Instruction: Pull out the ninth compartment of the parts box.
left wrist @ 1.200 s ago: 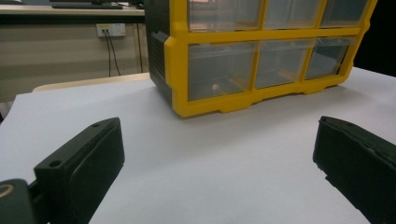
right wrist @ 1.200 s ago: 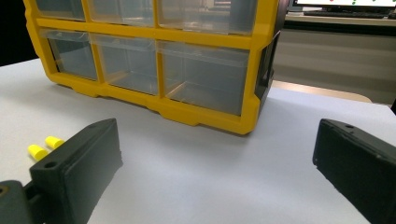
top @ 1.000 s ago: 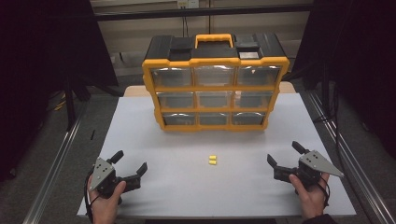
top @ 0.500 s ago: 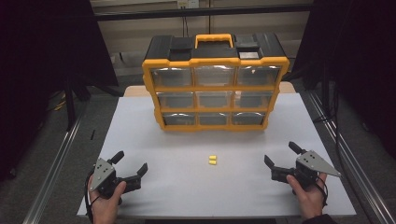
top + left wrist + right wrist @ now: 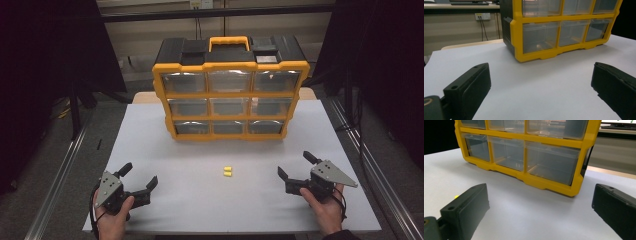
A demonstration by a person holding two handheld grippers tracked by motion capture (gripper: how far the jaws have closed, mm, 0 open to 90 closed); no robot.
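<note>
A yellow and black drawer cabinet (image 5: 230, 95) with clear drawers stands shut at the back of the white table (image 5: 320, 130). Two small yellow pieces (image 5: 227, 172) lie together in front of it, near the table's middle. My left gripper (image 5: 140, 174) rests open at the front left, nothing between its jaws. At the front right my right gripper (image 5: 293, 163) is open and empty too. In the left gripper view the cabinet (image 5: 564, 30) fills the upper right beyond my open gripper (image 5: 540, 82). The right gripper view has the cabinet (image 5: 524, 152) ahead of the open gripper (image 5: 540, 205), and a yellow piece (image 5: 456, 196) peeks past the left jaw.
Metal rails (image 5: 55, 180) run along both sides of the table, with dark curtains beyond. The cabinet carries a yellow handle (image 5: 228, 42) on its black top. Bare white surface lies between the grippers and the cabinet.
My right gripper has drifted slightly left and nearer the front edge. The left gripper and the yellow pieces have stayed put.
</note>
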